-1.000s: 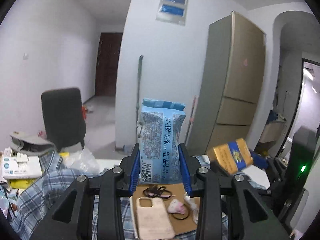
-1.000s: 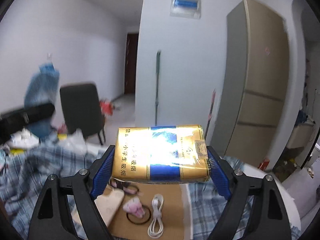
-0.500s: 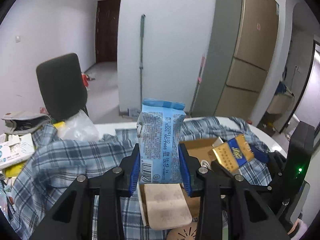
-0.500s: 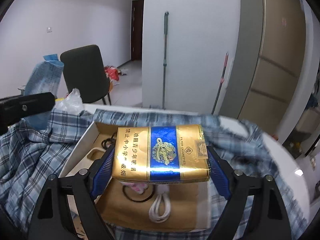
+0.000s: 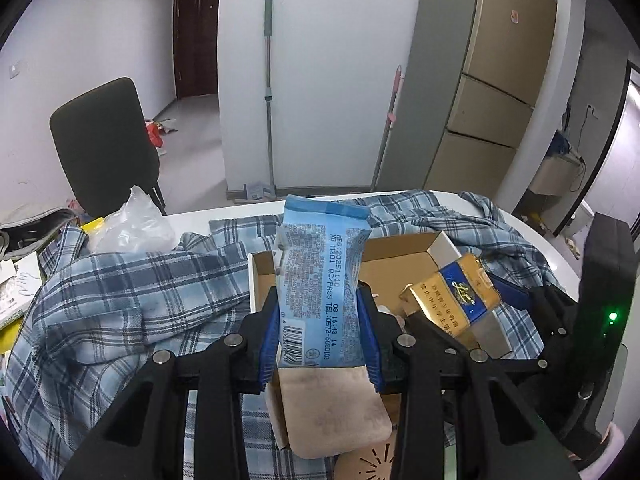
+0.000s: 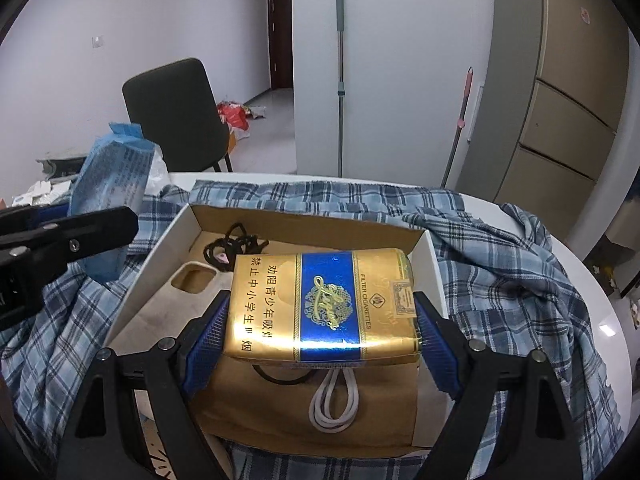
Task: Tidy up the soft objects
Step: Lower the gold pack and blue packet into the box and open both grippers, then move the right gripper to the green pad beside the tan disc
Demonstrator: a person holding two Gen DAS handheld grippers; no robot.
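My left gripper is clamped on a blue pack, which stands upright between the blue pads; its lower end and the barcode run down behind my fingers, so I can't see its bottom edge. My right gripper is closed on a gold carton, held flat and crosswise, its two short ends pressed against the pads. Both hang over the open box, which sits on a plaid shirt spread across the white table.

The carton blocks much of the box floor from the right wrist. Around it I can make out a beige phone case at the left, a tangle of black cord toward the far wall, and a white cable looping out below the carton. A thin dark ring shows just under the carton's near edge, mostly covered. From the left wrist, the case lies under my fingers, its upper end hidden by the pack, and my right gripper with the carton covers the box's right side. Something pale and pinkish peeks out between the two grippers, too hidden to name.
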